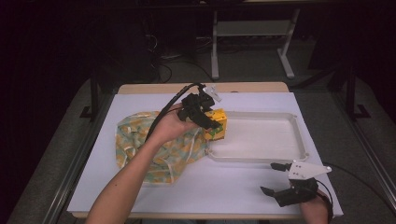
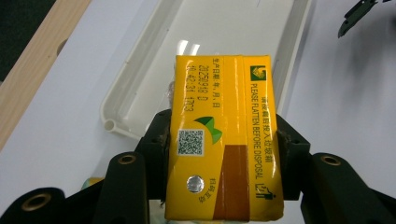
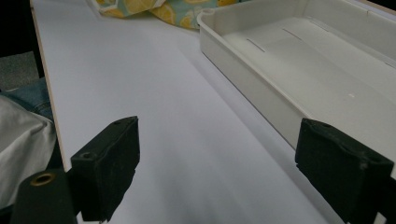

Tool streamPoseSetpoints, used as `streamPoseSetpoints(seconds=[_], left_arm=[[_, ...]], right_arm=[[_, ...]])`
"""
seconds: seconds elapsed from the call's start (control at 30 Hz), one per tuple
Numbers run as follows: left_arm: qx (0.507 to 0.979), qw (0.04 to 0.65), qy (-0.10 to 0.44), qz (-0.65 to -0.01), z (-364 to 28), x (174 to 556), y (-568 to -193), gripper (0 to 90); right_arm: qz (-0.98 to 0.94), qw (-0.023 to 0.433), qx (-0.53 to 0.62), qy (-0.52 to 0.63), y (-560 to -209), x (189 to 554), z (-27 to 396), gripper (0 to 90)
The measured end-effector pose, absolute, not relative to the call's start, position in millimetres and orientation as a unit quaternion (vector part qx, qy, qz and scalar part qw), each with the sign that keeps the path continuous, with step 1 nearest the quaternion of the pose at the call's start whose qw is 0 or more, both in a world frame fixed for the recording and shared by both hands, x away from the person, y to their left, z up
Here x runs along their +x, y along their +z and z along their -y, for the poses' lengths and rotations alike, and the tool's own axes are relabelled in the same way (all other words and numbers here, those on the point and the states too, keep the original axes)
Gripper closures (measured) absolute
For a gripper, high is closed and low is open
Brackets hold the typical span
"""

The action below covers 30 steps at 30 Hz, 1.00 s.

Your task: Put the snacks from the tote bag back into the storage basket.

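The left gripper [image 1: 211, 122] is clamped on a yellow drink carton [image 1: 218, 125], its two black jaws pressed against the carton's narrow sides; in the left gripper view the carton [image 2: 224, 140] stands out lengthwise between the jaws, its printed face toward the camera, with a QR code, a date stamp, a foil-covered straw hole and the words "please flatten before disposal" along one edge; in the high view the carton is held above the table, over the left end of the white plastic tray [image 1: 299, 135], just at the tray's near-left corner, and it is not resting on anything that I can see; the tray [image 2: 140, 70] lies behind and beneath the carton in the left gripper view, its rounded rim corner just left of the jaws; left of the tray on the white table covering [image 1: 224, 186] lies a cloth bag [image 1: 135, 135] with a lemon print, crumpled and flat, partly under the person's left forearm; the right gripper [image 1: 278, 179] is near the table's front edge, right of centre and well apart from the carton, its jaws spread wide with nothing between them; in the right gripper view those jaws frame bare table surface, with the tray [image 3: 261, 84] to the right of the gap and a corner of the lemon-print bag [image 3: 173, 9] at the top.
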<state>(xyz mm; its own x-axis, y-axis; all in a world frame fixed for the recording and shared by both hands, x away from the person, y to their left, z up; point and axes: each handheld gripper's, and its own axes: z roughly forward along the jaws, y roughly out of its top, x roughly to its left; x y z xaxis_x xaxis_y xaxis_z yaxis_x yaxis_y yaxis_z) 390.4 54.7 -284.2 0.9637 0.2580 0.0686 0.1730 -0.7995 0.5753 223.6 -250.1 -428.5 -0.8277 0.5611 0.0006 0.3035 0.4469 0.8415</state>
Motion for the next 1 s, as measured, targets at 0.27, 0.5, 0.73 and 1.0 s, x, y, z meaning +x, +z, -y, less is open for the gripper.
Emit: streamPoseSetpoints(seconds=[0.27, 0.5, 0.73, 1.0], left_arm=[[0.946, 0.299, 0.068, -0.106, -42, 389, -287, 50.5], [0.945, 0.304, 0.062, -0.101, -32, 390, -291, 50.5], [0.948, 0.301, 0.055, -0.093, -21, 390, -300, 50.5], [0.948, 0.301, 0.05, -0.087, -14, 391, -306, 50.5]], right_arm=[[-0.838, 0.14, 0.257, 0.461, -428, 223, 250, 13.5], [-0.838, 0.14, 0.256, 0.46, -428, 223, 250, 13.4], [-0.838, 0.14, 0.256, 0.461, -428, 223, 250, 13.4], [-0.837, 0.141, 0.254, 0.463, -427, 222, 250, 13.5]])
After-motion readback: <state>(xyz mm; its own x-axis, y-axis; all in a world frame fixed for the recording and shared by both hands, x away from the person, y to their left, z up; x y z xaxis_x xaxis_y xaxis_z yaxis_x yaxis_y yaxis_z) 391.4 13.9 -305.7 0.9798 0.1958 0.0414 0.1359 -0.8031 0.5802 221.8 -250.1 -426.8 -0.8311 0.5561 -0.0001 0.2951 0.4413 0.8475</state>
